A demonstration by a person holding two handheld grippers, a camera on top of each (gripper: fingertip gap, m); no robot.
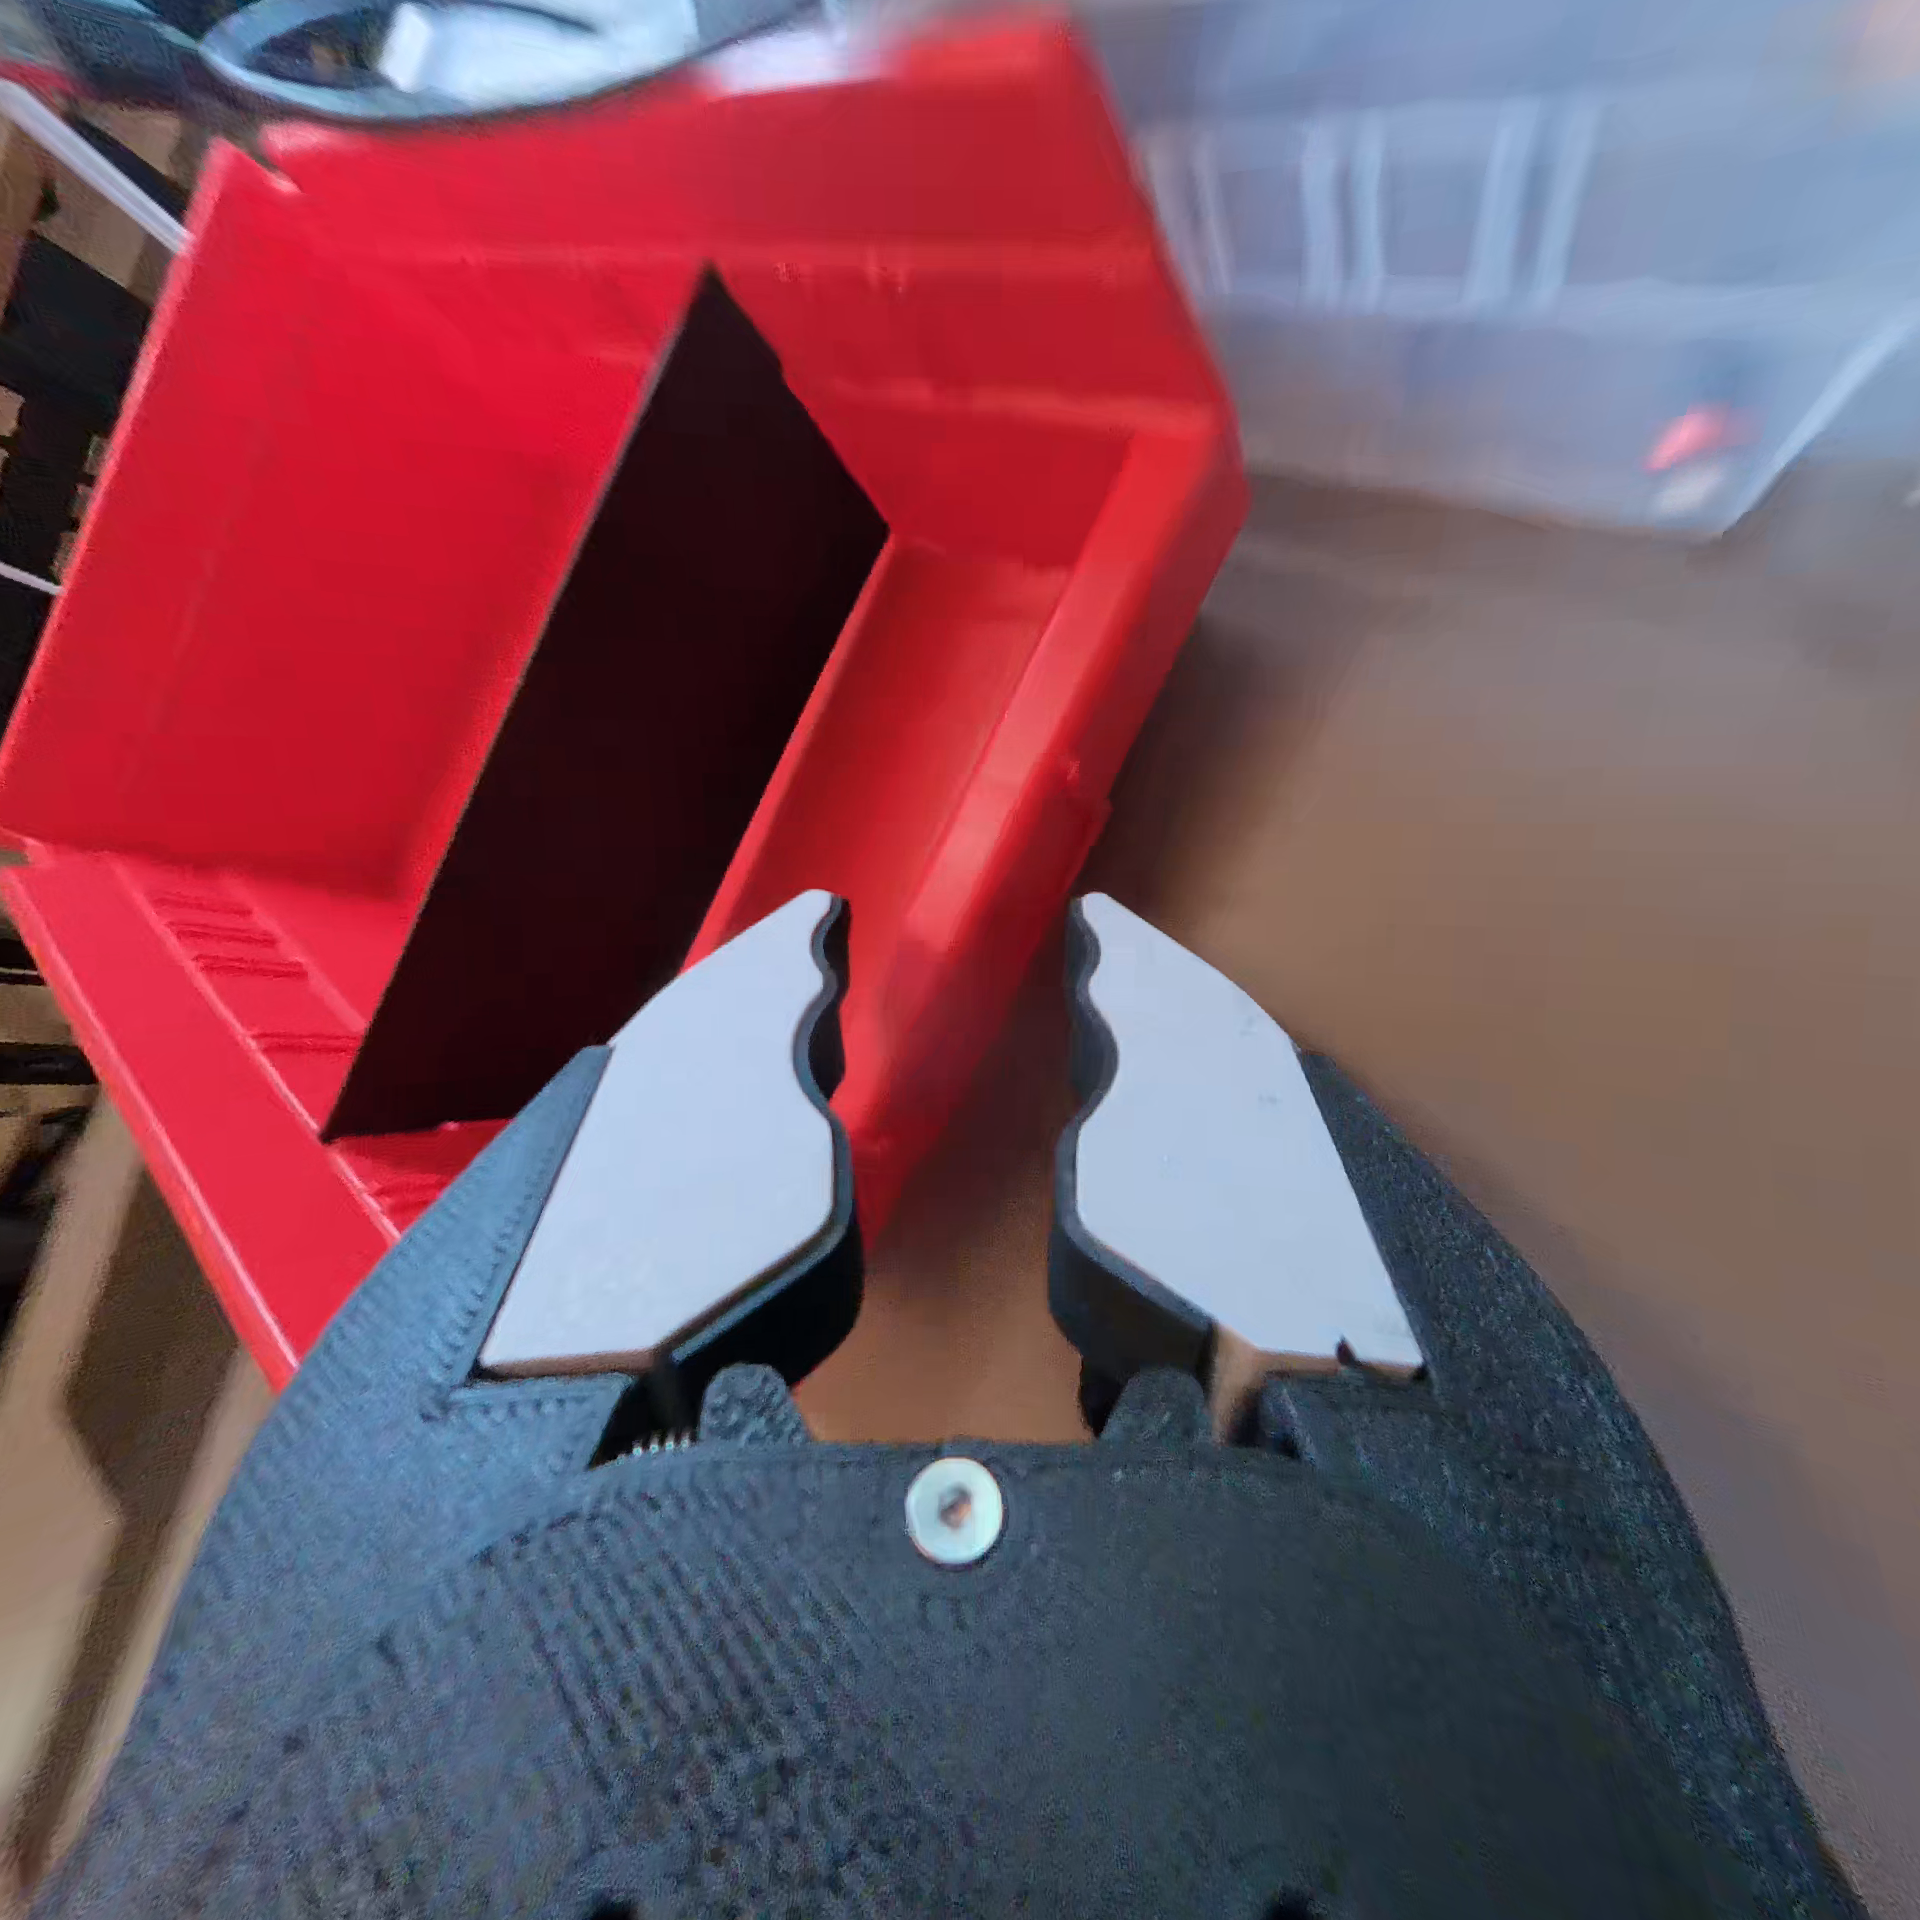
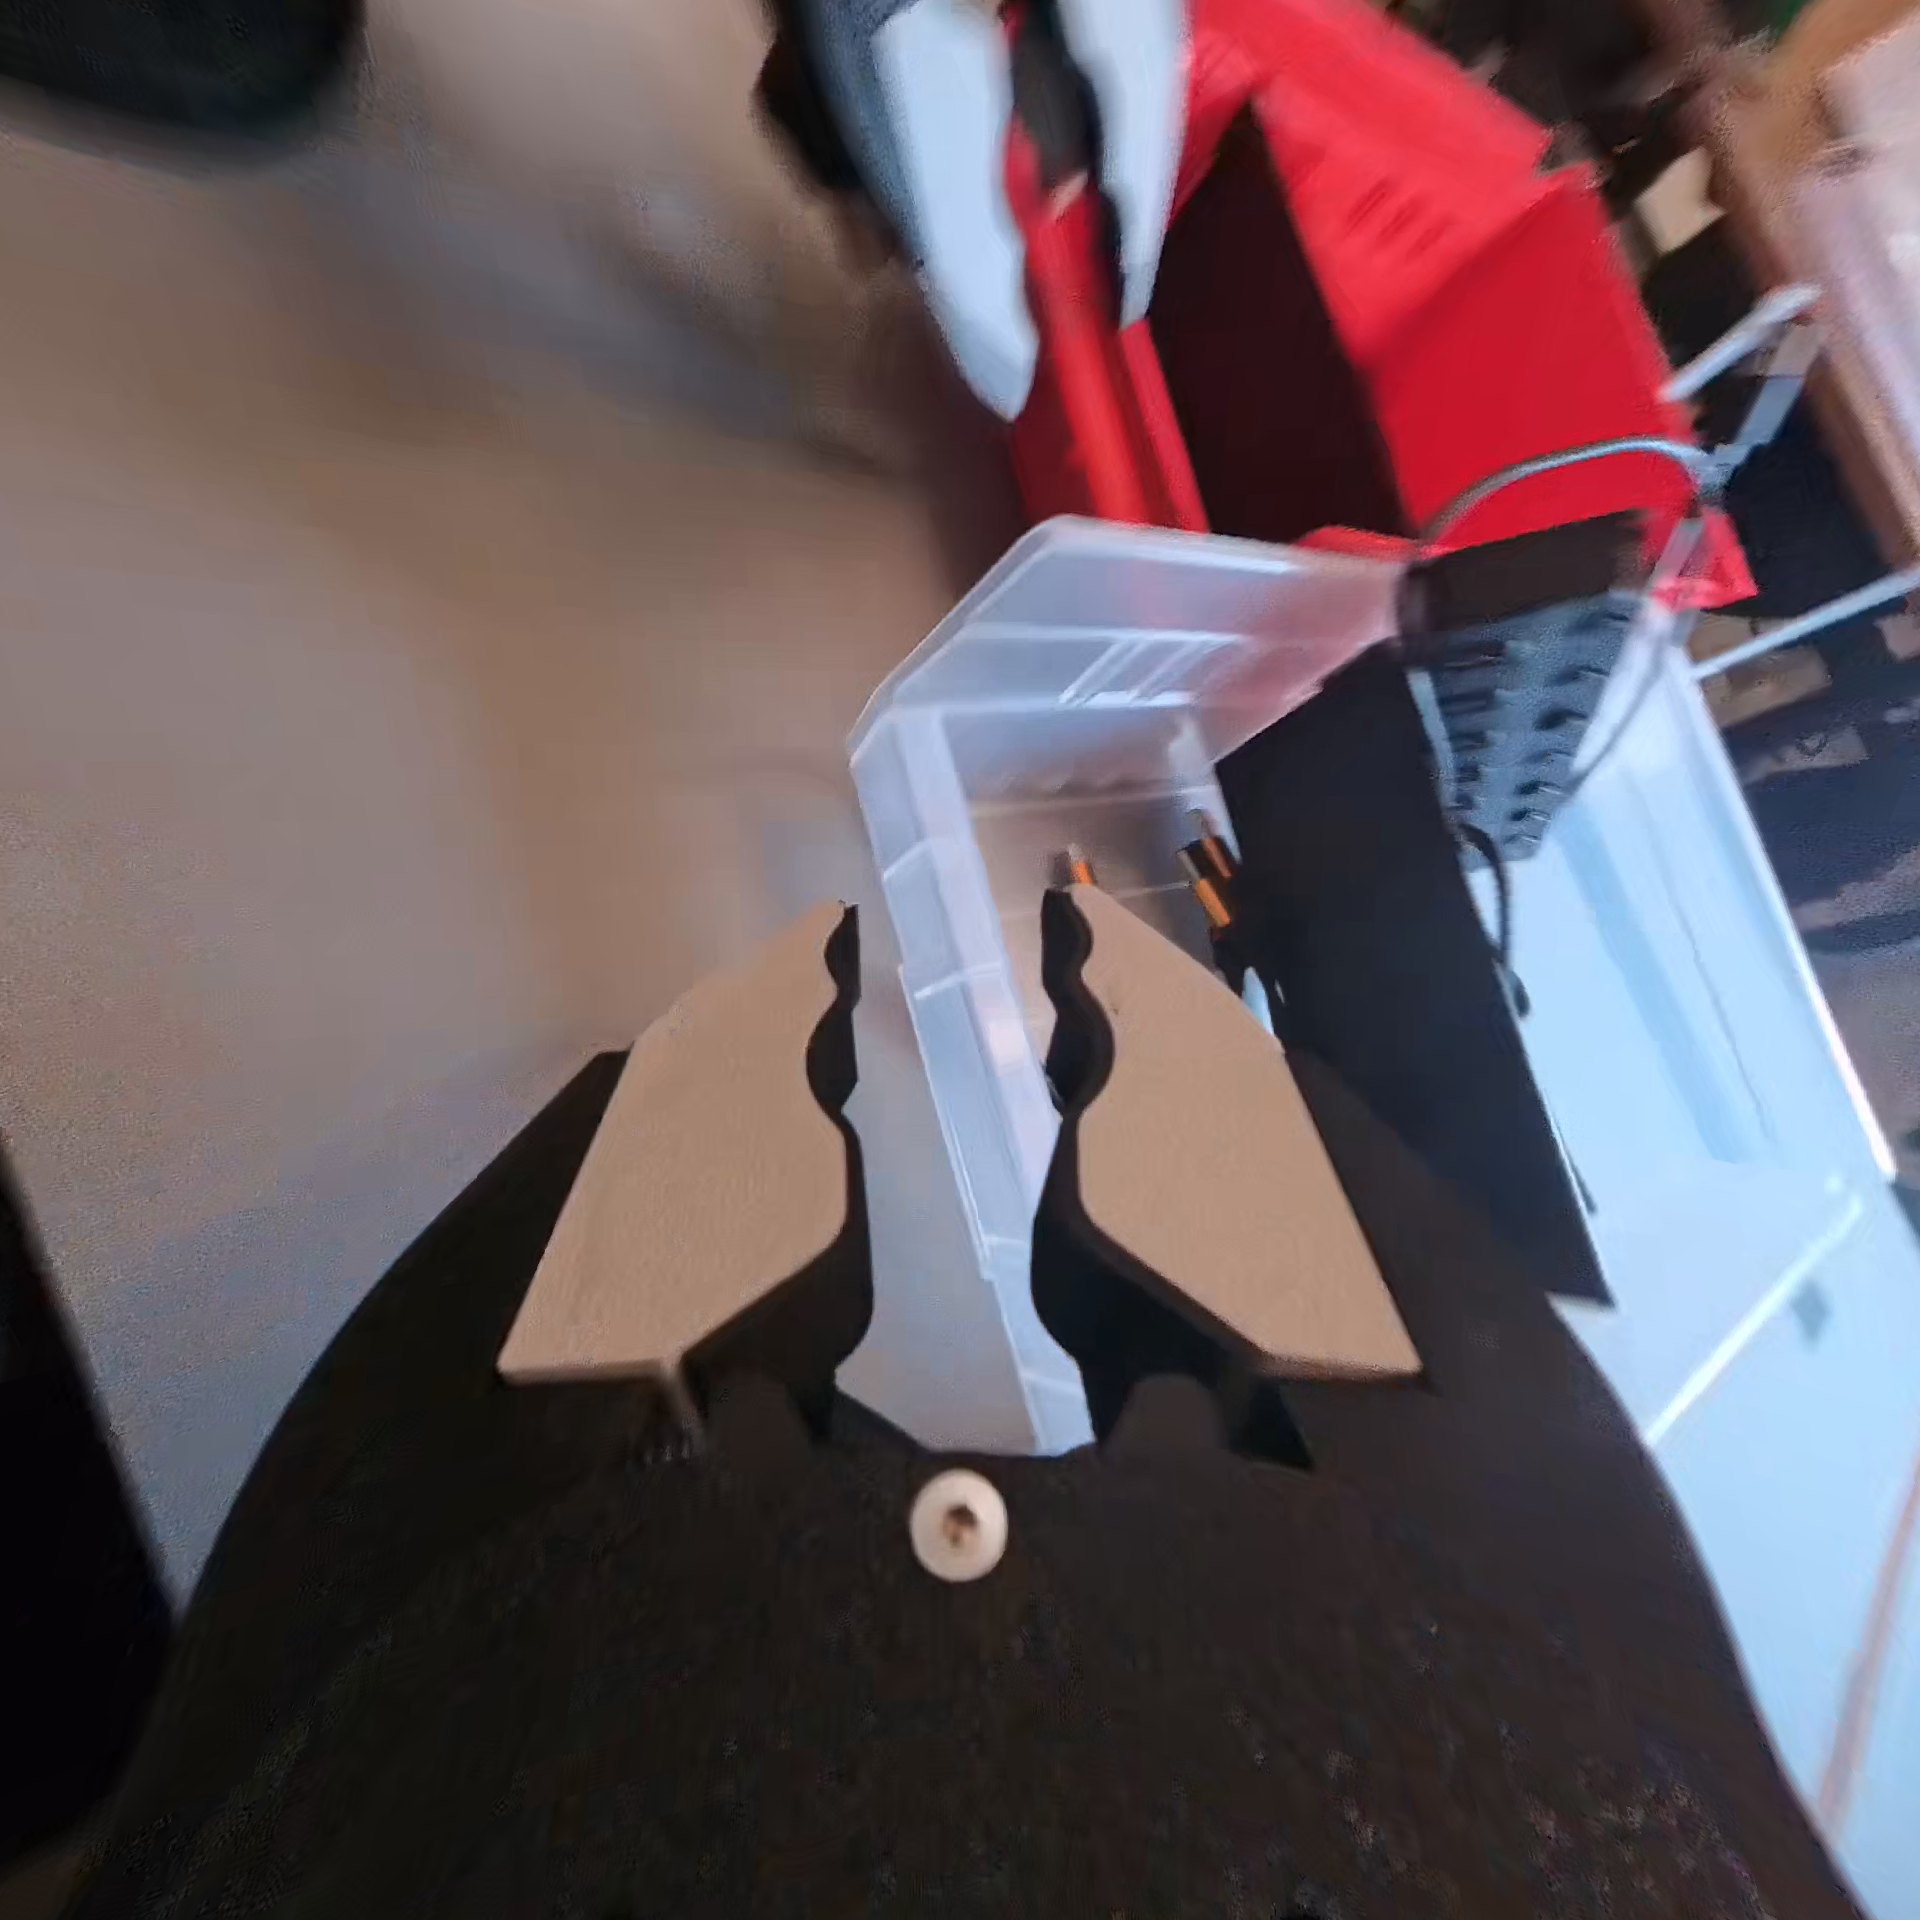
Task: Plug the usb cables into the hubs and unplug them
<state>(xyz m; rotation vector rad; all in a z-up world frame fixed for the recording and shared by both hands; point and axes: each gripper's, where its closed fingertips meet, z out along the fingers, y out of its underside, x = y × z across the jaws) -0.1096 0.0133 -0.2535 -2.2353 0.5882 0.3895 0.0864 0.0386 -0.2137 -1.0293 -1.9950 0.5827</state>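
A black USB hub (image 2: 1507,707) leans on the far rim of a clear plastic bin (image 2: 1091,582). Cable plugs with orange bands (image 2: 1205,883) lie inside that bin beside a black divider (image 2: 1382,935). My right gripper (image 2: 951,904) is open and empty, with its fingers on either side of the bin's near wall. My left gripper (image 1: 956,904) is open and empty over the right wall of a red bin (image 1: 312,520). It also shows in the right wrist view (image 2: 1070,353), blurred, in front of the red bin (image 2: 1455,312).
The red bin holds a black divider (image 1: 623,727). The bins stand on a brown table (image 1: 1558,1039). A blurred clear container (image 1: 1558,260) lies at the far right of the left wrist view. Thin cables and clutter (image 2: 1766,364) sit behind the bins.
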